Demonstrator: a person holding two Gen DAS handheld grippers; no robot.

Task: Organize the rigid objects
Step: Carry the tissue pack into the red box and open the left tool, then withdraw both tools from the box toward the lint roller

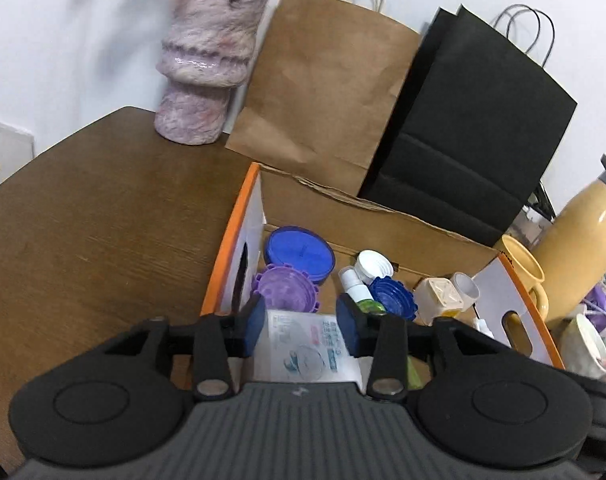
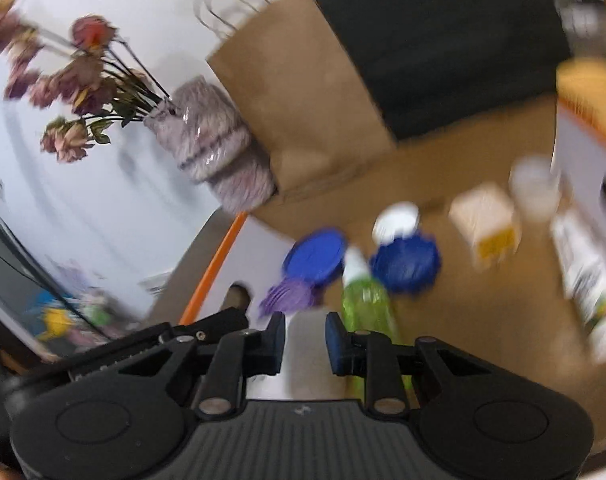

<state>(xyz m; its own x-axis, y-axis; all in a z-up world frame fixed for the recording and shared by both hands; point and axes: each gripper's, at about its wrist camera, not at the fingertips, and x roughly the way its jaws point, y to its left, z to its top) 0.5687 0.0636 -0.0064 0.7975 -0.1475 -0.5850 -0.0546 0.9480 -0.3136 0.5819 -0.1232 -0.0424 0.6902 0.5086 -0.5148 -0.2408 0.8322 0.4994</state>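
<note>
Holding: your left gripper [image 1: 301, 330] brackets a white printed packet [image 1: 309, 348] with jaws slack.
Place: inside the cardboard box [image 1: 245, 240], near its left wall.
Right: right gripper [image 2: 305, 346] narrowed around something pale; grip unclear.

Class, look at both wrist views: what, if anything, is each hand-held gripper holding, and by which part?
Neither visibly holds anything. The left hand-held gripper stands open above a white printed packet in the box; for the right hand-held gripper, it cannot be told.
</note>
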